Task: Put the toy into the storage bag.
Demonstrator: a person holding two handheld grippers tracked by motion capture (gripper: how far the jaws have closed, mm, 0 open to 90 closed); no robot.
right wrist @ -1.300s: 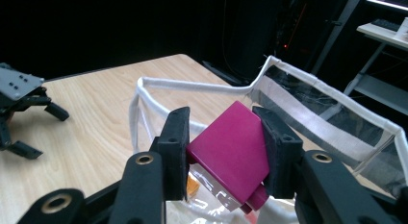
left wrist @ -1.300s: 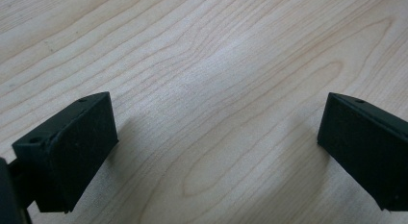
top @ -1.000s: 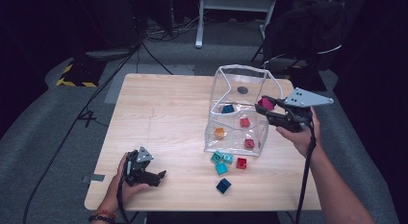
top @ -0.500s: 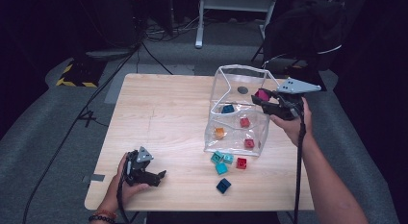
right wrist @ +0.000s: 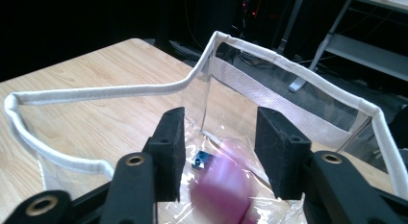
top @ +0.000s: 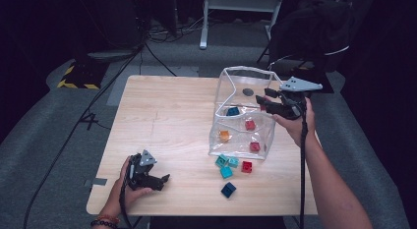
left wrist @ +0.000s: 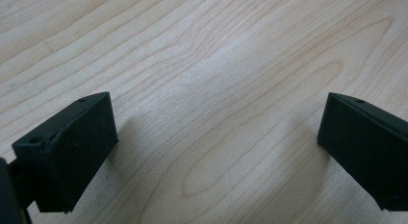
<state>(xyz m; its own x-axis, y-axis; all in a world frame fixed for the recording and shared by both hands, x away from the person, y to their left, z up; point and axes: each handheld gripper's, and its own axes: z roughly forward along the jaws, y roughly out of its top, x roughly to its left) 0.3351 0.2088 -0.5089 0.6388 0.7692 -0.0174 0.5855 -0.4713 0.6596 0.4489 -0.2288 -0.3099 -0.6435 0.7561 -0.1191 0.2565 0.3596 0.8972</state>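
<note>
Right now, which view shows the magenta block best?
Right gripper view: the magenta block is a large blur just below the open right gripper, over the clear bag. High view hides it behind the gripper and bag rim. Left gripper view faces bare table.

A light wooden table sits in the middle of the frame. Grey carpet lies all around it. A black cable runs across the carpet at the left. A yellow and black striped patch is at the upper left. A white metal stand is at the top middle. A black backpack sits at the upper right.
</note>
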